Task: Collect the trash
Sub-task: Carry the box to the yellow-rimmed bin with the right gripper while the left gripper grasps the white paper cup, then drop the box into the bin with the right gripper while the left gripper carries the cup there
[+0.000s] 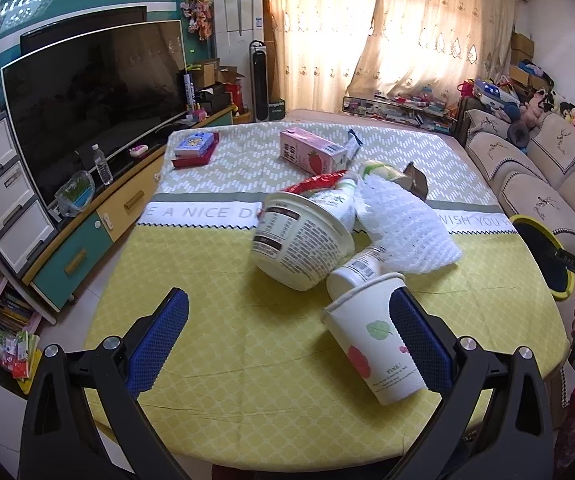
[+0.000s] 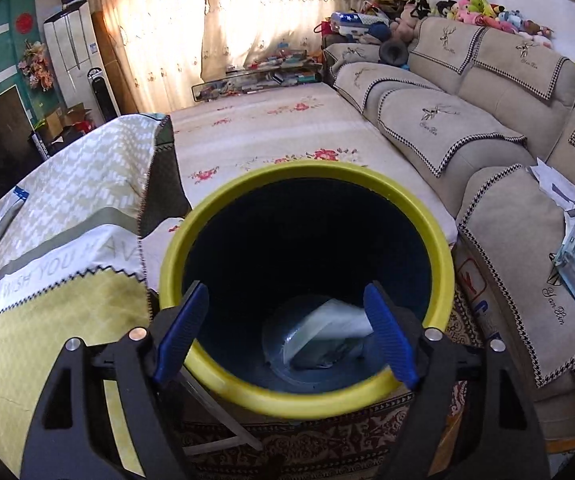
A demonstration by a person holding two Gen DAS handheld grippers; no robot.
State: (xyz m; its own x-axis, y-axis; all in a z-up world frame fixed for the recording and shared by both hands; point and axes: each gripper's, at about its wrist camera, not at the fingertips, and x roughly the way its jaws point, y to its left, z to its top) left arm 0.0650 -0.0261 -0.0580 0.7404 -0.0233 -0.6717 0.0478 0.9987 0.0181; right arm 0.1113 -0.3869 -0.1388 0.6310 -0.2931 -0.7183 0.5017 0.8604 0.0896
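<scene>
In the left wrist view a pile of trash lies on the yellow tablecloth (image 1: 215, 320): a paper cup with fruit prints (image 1: 371, 340) on its side, a small white cup (image 1: 353, 276), a large white tub (image 1: 303, 236), white foam netting (image 1: 403, 220), a red wrapper (image 1: 315, 182) and a pink strawberry milk carton (image 1: 313, 152). My left gripper (image 1: 287, 328) is open; its right pad touches or overlaps the paper cup. My right gripper (image 2: 287, 336) is open and empty above the yellow-rimmed dark bin (image 2: 307, 396), which holds a clear plastic piece (image 2: 327, 336). The bin also shows at the right in the left wrist view (image 1: 535, 248).
A red box with a card pack (image 1: 195, 150) sits at the table's far left. A TV (image 1: 95, 100) and cabinet stand left of the table. A sofa (image 2: 487, 128) runs along the right, and a bed with floral cover (image 2: 271, 128) lies beyond the bin.
</scene>
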